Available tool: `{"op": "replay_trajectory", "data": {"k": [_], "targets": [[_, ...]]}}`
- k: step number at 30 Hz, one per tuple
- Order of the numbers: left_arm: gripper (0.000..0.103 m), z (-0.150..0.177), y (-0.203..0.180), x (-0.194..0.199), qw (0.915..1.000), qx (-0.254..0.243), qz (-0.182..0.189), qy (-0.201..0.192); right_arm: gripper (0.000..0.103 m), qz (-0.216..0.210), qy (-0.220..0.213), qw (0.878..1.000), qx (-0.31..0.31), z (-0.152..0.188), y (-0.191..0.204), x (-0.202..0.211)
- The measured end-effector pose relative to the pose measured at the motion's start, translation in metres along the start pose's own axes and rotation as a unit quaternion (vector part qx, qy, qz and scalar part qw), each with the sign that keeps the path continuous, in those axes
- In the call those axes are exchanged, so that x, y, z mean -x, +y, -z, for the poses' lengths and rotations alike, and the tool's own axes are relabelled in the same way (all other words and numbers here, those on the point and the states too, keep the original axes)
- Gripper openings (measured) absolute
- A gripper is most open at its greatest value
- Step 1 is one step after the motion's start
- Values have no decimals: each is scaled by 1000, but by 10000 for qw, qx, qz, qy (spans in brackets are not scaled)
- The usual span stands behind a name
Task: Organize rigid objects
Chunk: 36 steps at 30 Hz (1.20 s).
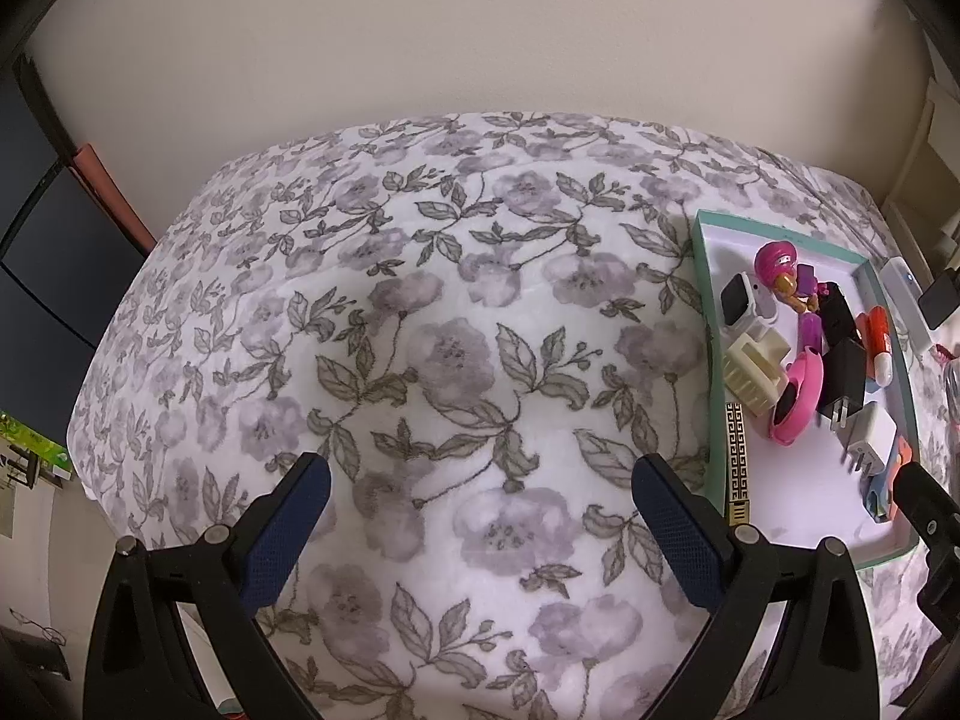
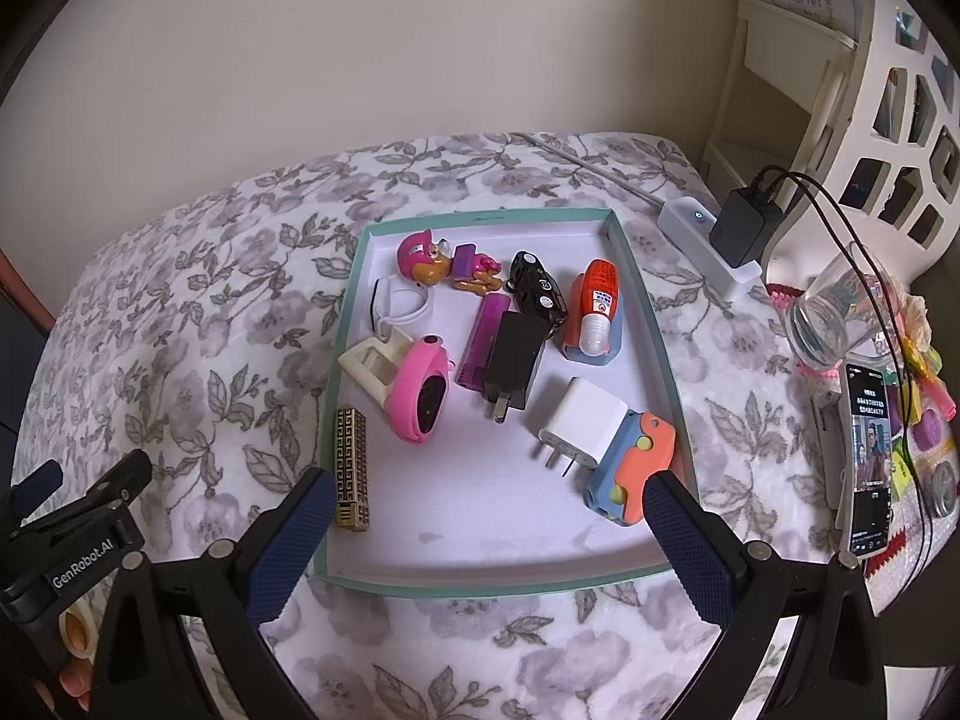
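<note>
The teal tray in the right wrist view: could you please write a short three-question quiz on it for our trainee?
1. True or false: the white charger lies inside the teal tray.
2. Which item leans over the tray's left rim: A) gold patterned bar, B) black charger, C) pink watch?
3. Fill in: both the left gripper and the right gripper are ___.

Key: 1 true; 2 A; 3 open.
</note>
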<state>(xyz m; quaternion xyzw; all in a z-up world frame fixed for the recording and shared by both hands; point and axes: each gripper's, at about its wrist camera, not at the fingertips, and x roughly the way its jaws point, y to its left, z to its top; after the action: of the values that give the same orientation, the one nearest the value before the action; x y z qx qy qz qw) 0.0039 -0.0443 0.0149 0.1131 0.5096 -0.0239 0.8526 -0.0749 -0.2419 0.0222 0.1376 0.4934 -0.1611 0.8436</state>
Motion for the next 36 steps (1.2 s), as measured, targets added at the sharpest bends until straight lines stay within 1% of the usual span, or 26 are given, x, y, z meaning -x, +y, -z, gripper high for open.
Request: {"op": "replay_trajectory", "data": {"k": [36], "targets": [[101, 0, 2, -1, 10000, -31, -17, 7, 103, 19, 17, 10000, 62, 0, 0, -2]]}}
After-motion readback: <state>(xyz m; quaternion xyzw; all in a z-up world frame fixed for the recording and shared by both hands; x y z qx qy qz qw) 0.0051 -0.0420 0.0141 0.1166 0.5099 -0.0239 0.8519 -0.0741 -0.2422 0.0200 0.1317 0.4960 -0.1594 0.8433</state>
